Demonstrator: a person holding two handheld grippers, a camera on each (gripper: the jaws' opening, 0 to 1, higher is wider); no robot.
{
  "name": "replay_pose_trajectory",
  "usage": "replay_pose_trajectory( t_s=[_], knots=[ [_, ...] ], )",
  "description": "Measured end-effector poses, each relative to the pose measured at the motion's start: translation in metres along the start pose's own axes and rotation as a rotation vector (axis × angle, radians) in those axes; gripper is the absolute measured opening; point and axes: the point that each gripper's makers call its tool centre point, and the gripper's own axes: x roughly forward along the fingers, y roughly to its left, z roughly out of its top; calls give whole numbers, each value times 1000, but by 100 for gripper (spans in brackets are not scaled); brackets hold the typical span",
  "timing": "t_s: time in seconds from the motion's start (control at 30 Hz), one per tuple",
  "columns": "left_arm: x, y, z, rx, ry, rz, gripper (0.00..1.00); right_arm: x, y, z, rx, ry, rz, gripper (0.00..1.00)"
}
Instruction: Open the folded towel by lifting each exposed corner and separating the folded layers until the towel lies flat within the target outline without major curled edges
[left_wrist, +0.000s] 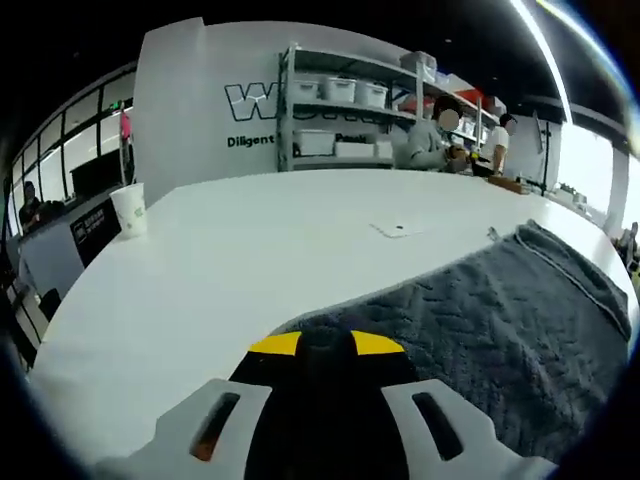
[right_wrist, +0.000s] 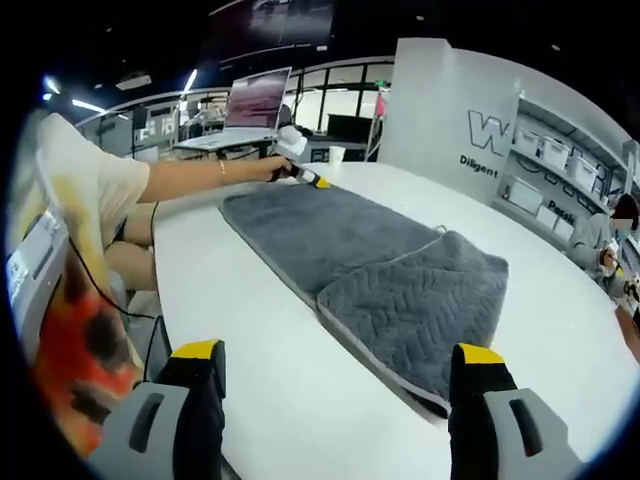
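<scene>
White table (right_wrist: 250, 380) in an open office. Grey towel (right_wrist: 350, 240) lies lengthwise on it, near end still folded over. Left gripper (right_wrist: 305, 176) rests at the towel's far corner, jaws closed together. Right gripper (right_wrist: 335, 375) hovers before the folded end, jaws wide. Paper cup (left_wrist: 129, 209) stands well apart.

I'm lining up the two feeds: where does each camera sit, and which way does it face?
Left gripper view: on the left gripper, low at one end of the grey towel, facing across the white table toward shelves.
Right gripper view: on the right gripper, fingers apart, facing along the towel; the person's arm reaches the far end.
Shared: towel, table, shelves.
</scene>
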Motion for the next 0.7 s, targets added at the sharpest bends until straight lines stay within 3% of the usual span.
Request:
replay_pose_trajectory(
  t_s=[0.1, 0.17, 0.27, 0.37, 0.57, 0.7],
  knots=[
    [-12, -7, 8, -23, -36, -31, 29, -2, 0, -1, 0, 0, -3, 93],
    [-26, -15, 15, -53, -75, -70, 29, -2, 1, -1, 0, -2, -3, 93],
    [-58, -31, 22, -117, -127, -140, 34, -3, 3, 0, 1, -10, 0, 93],
    [-86, -37, 20, -132, -166, -143, 38, -4, 4, 0, -7, -11, 2, 93],
    [-137, -62, -4, -121, -186, -166, 37, 0, 9, 3, -12, -23, 18, 93],
    [-153, -72, -33, -39, -119, -145, 36, 1, 16, 8, -23, -35, 37, 93]
  ],
)
